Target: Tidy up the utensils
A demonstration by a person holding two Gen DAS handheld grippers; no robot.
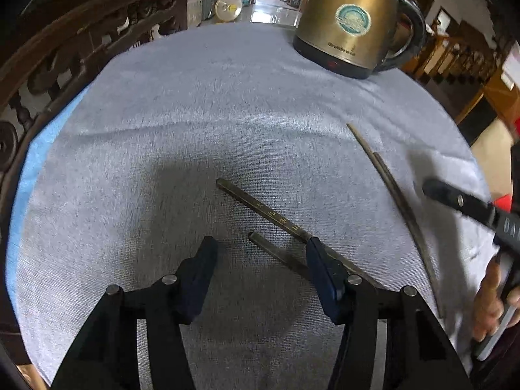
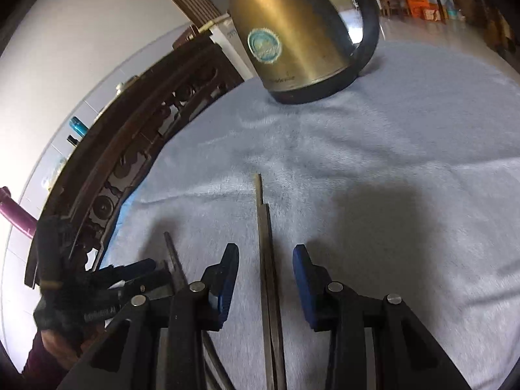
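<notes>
Two pairs of dark chopsticks lie on the grey cloth (image 1: 195, 104). In the left wrist view one pair (image 1: 269, 214) lies just ahead of my open left gripper (image 1: 260, 256), its right finger (image 1: 321, 269) over the sticks. The second pair (image 1: 393, 191) lies to the right, beside my right gripper (image 1: 455, 200). In the right wrist view that second pair (image 2: 268, 260) lies side by side between the spread fingers of my open right gripper (image 2: 265, 269). The first pair (image 2: 174, 260) and the left gripper (image 2: 136, 276) show at the left.
A brass electric kettle (image 1: 354, 16) with a black handle stands at the far edge of the cloth; it also shows in the right wrist view (image 2: 292, 35). A carved dark wooden rail (image 1: 74, 42) borders the table on the left.
</notes>
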